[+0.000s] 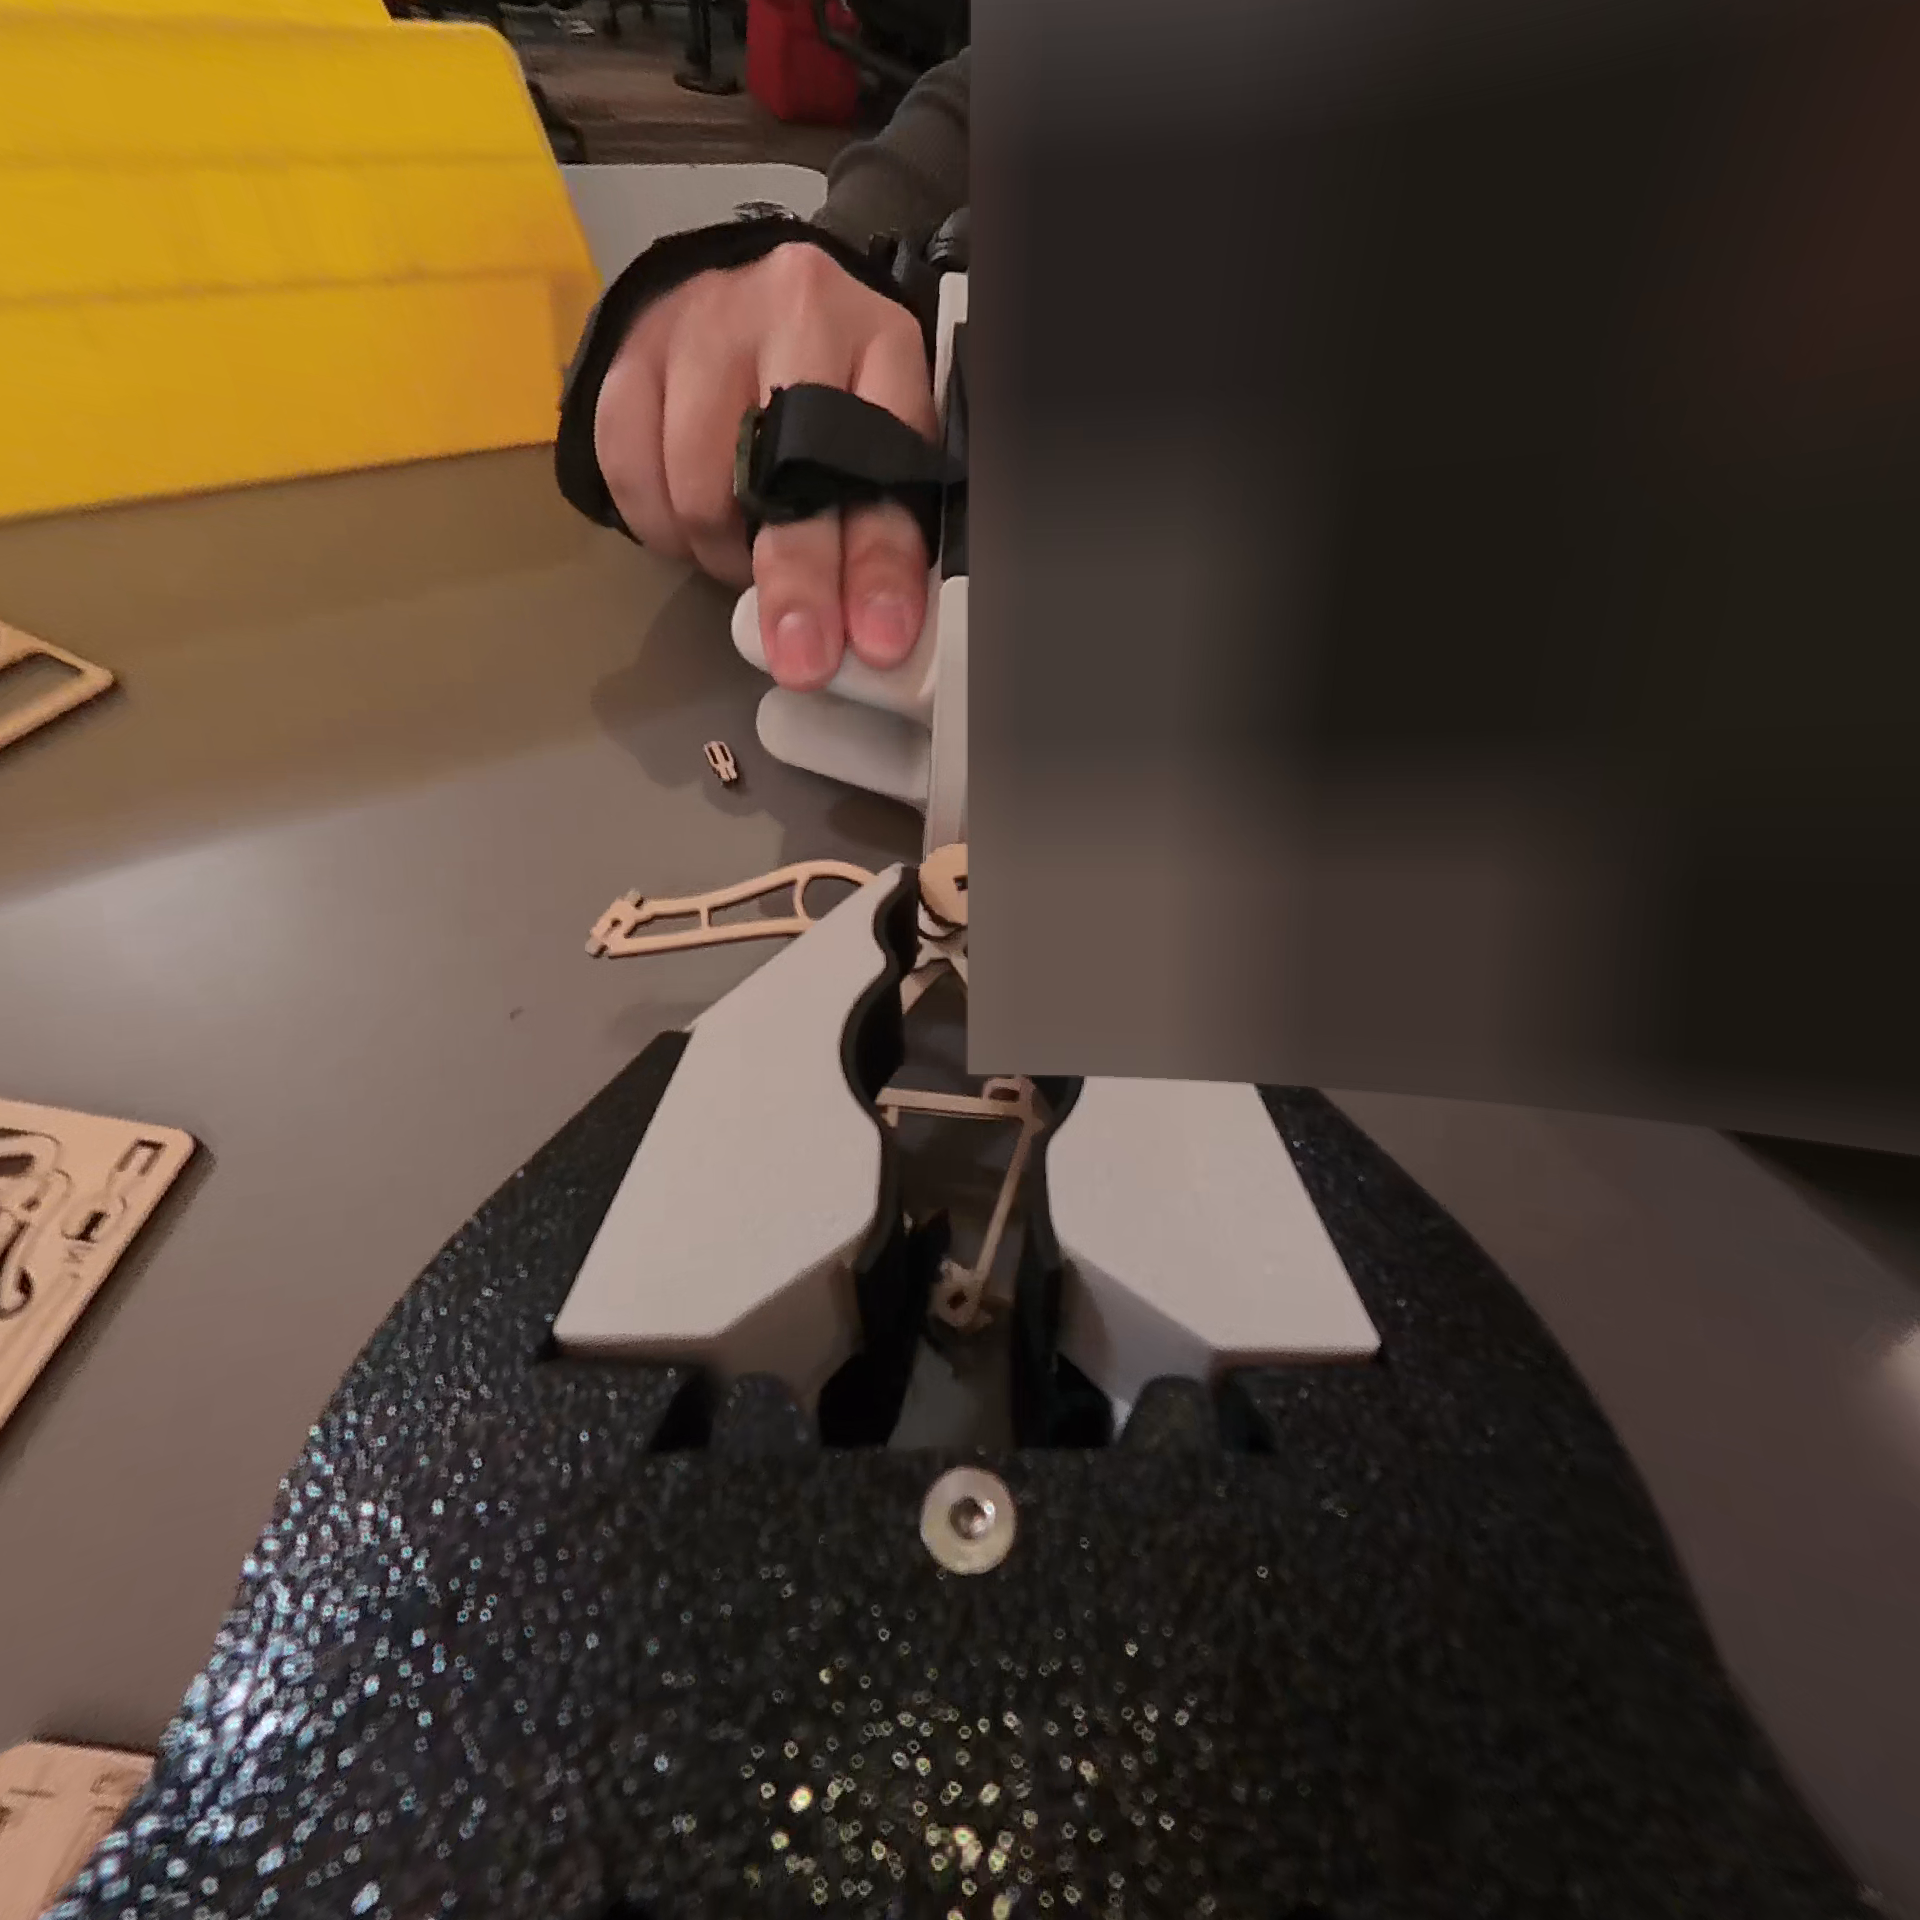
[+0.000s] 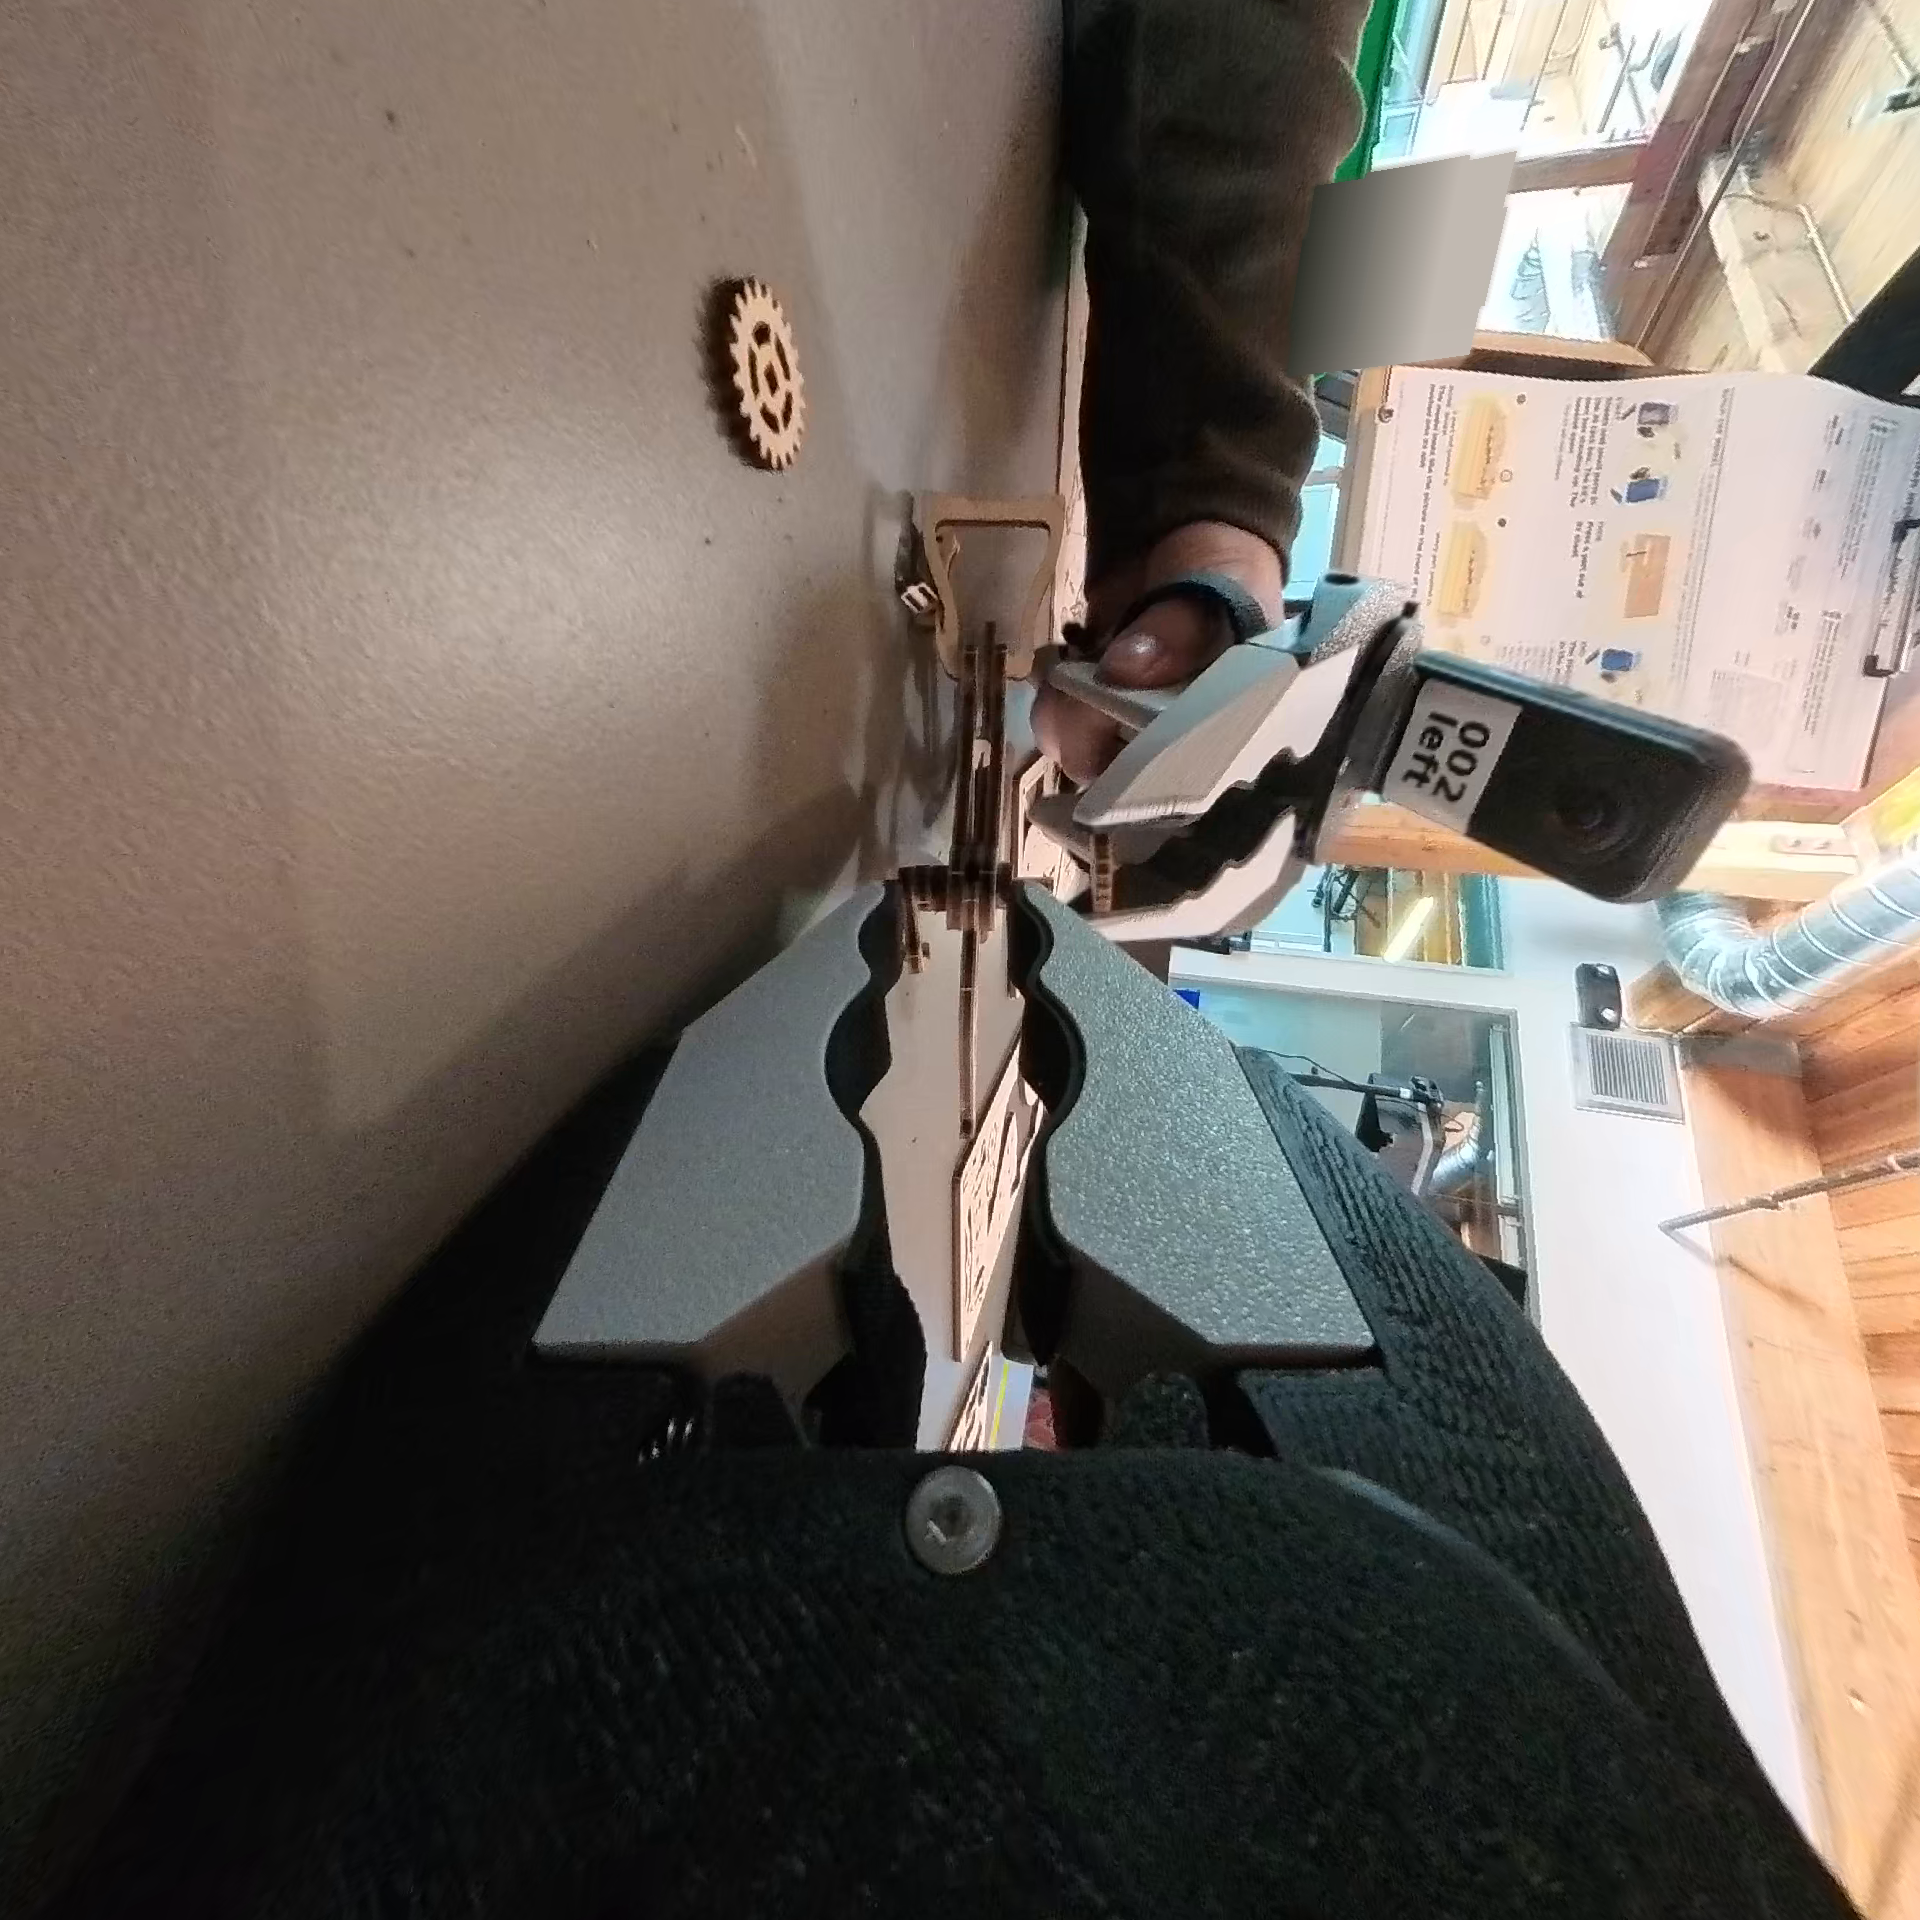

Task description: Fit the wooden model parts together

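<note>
The grey, smooth desk (image 1: 312, 987) carries everything; in the right wrist view it appears turned on its side, so the right claw (image 2: 961, 914) is rolled over, its pebbled grey fingers (image 2: 727, 1122) lying close along the surface. A glossy yellow plastic bin (image 1: 260, 239) stands at the far left of the desk. A bare hand (image 1: 769, 457) with a black strap over two fingers grips a white handle beyond the left claw (image 1: 966, 1039). The left claw, matte grey with wavy black-lined inner edges, is clenched on a thin wooden frame piece (image 1: 971, 1174) of pale laser-cut plywood, an open angular outline, though a blurred patch hides its tips. The right claw grasps a layered wooden assembly (image 2: 971, 831) edge-on at its fingertips, the stacked plates showing dark burnt edges. Flat punched-out plywood sheets (image 1: 73, 1236) lie at the left. A curved, slotted wooden arm (image 1: 727, 909) lies flat nearby, a toothed wooden gear (image 2: 764, 374) lies apart, and a tiny wooden clip (image 1: 722, 762) sits near the hand.
</note>
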Demonstrator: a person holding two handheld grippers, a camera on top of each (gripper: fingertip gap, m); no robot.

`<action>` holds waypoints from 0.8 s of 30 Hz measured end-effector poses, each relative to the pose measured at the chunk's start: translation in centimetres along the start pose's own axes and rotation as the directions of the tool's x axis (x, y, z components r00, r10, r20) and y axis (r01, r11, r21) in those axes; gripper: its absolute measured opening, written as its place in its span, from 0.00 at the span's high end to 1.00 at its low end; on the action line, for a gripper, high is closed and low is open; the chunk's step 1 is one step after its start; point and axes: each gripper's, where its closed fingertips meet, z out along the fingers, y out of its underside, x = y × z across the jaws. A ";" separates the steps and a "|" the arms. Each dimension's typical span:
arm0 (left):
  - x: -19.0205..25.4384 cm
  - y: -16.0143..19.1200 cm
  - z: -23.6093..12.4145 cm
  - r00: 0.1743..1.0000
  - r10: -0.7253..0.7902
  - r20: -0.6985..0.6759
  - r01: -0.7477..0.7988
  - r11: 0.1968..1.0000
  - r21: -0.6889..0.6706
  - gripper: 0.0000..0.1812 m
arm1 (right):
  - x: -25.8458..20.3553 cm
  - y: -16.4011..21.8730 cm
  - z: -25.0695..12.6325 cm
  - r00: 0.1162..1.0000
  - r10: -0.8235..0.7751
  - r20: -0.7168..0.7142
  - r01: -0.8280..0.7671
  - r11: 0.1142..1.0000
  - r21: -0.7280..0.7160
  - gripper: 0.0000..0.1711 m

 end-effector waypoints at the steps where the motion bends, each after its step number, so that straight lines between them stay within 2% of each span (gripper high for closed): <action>1: -0.1 -0.1 0.0 1.000 0.010 0.008 -0.010 1.000 -0.001 0.92 | 0.0 0.0 0.0 1.000 0.001 0.000 -0.001 1.000 0.002 0.90; 6: -0.3 0.4 0.0 1.000 0.022 0.009 -0.022 0.999 -0.031 0.92 | 0.0 -0.2 0.1 1.000 0.004 -0.002 -0.004 1.000 0.008 0.90; 12: 0.3 0.7 0.6 0.997 0.033 -0.073 -0.039 0.996 -0.082 0.92 | 0.0 -0.4 0.1 1.000 0.003 -0.006 -0.003 1.000 0.015 0.90; 19: 0.0 0.7 0.3 0.994 0.036 -0.104 -0.046 0.995 -0.093 0.92 | 0.1 -0.4 0.1 1.000 0.003 -0.015 -0.003 1.000 0.017 0.90; 24: 0.6 0.8 0.4 0.982 0.034 -0.183 -0.050 0.995 -0.087 0.92 | 0.1 -0.5 0.1 1.000 0.001 -0.014 -0.001 1.000 0.021 0.90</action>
